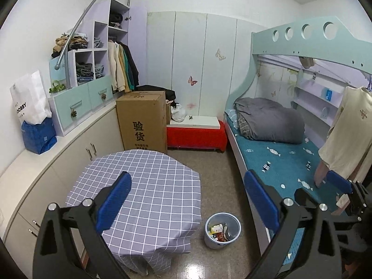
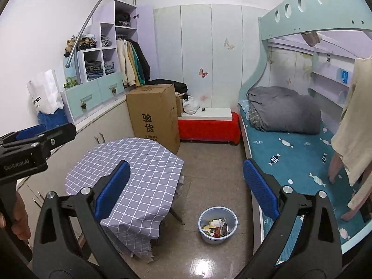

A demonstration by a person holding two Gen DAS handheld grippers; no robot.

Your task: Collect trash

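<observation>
The bunk bed point(image 1: 288, 160) fills the right side of the room, its teal sheet carrying a bundled grey quilt point(image 1: 269, 121) at the far end. Along the left wall runs a long cabinet with a stepped shelf unit point(image 1: 90, 69) of folded clothes on top. A brown cardboard box point(image 1: 143, 122) stands on the floor between the cabinet and a red storage box point(image 1: 197, 137). Nearer the cameras is the bench point(image 1: 148, 186), draped in a grey checked cloth with its top bare. On the tiled floor, between the bench and the bed frame, sits the small pale bin point(image 2: 217, 224), upright and holding the trash point(image 2: 216, 229) (crumpled packets and papers, too small to tell apart). The left gripper point(image 1: 187, 204) has its blue-padded fingers spread wide with nothing between them. The right gripper point(image 2: 186, 191) is the same, fingers wide apart and empty. Both are held well above the bin and touch nothing.
</observation>
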